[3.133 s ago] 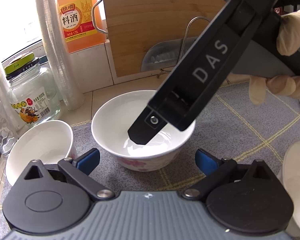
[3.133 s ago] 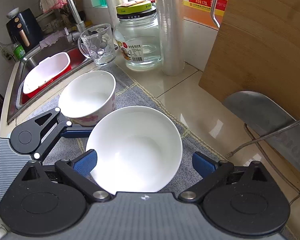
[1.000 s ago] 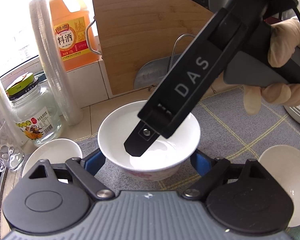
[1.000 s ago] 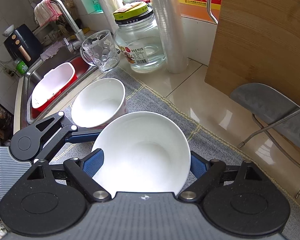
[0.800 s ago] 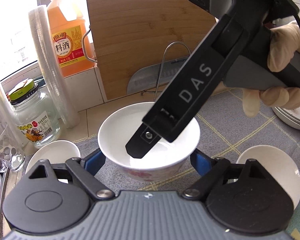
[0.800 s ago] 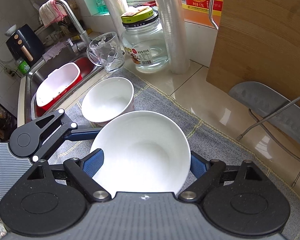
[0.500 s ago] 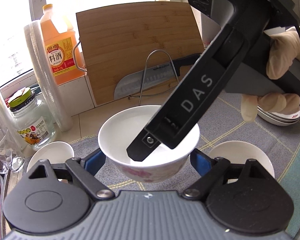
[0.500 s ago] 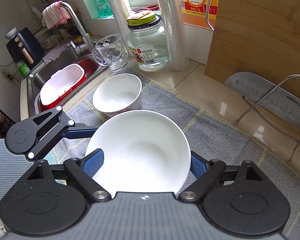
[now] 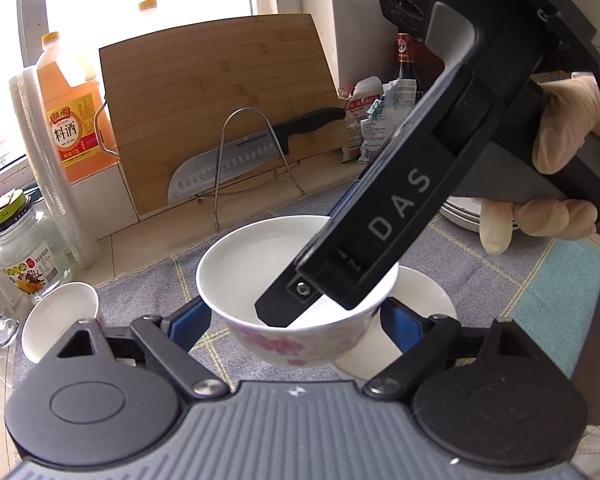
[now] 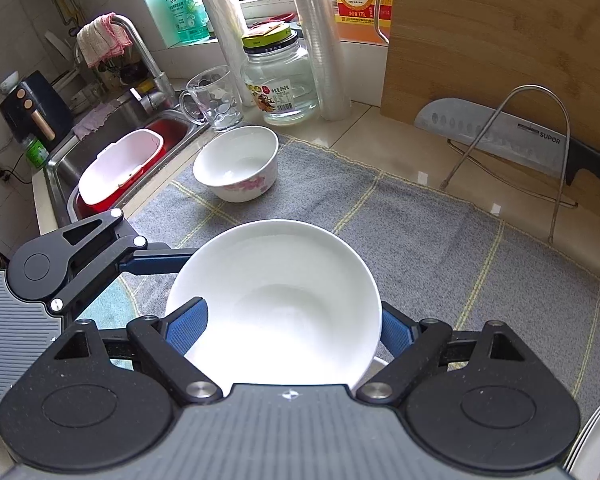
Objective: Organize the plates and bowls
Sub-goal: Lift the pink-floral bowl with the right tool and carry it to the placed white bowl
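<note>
My left gripper is shut on a white bowl with pink flowers and holds it in the air. My right gripper is shut on the same bowl from the other side; its body crosses the left wrist view. Directly below the held bowl sits a second white bowl on the grey mat. A third flowered bowl stands on the mat's far left; it also shows in the left wrist view.
A stack of plates lies at the right, its edge also in the right wrist view. A cleaver on a wire stand leans against a cutting board. A glass jar, a mug, an oil jug and the sink are on the left.
Both grippers have lifted the flowered bowl and carried it right, away from the left bowl. It now hangs over the second white bowl.
</note>
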